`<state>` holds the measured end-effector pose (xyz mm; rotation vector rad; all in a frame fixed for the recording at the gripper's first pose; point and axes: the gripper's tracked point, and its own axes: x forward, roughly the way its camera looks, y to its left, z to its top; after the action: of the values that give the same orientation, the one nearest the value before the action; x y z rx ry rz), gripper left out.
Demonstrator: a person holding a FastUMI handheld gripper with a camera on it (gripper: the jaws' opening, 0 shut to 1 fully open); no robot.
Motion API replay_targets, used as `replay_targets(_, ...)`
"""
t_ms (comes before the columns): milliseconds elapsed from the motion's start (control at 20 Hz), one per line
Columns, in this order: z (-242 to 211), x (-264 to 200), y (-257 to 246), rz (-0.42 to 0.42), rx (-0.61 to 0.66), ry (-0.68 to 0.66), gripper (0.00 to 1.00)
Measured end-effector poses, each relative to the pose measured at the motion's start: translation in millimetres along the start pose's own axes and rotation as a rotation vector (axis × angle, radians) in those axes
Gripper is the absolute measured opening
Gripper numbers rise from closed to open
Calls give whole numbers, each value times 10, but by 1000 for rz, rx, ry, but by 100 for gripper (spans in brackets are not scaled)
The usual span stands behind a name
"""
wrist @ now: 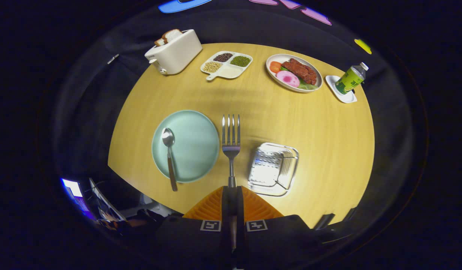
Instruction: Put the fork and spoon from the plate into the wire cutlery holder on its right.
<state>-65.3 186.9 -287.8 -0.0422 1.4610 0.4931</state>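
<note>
currently listed, gripper view, round wooden surface (309,123):

- claw (231,193): closed on the handle of the fork (231,137), both fingers pressing it from either side. fork stands out ahead of the fingers, tines pointing away, held above the surface between the plate and the holder.
- plate (195,131): pale green, round, just left of the fork. spoon (169,153) lies on its left part, bowl away from the claw, handle reaching over the near rim.
- wire cutlery holder (274,168): metal, square, just right of the fork and close ahead of the fingers; nothing seen inside.
- toaster (174,52): white, far left, bread slices in its slots.
- divided tray (226,64): white, four compartments with beans and grains, beside the toaster.
- oval dish (294,72): meat, tomato, pink slice, greens; far side, right of the tray.
- bottle (350,78): green label, tilted on a small white square coaster (341,93), far right.
</note>
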Motion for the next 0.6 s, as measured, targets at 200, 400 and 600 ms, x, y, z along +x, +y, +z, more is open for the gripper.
replay_targets(200,-395,120,-405,-33,-25,236,10)
replay_targets(400,-475,474,-528,-69,-33,386,10)
replay_targets(600,-330,618,-496,-66,7,426,10)
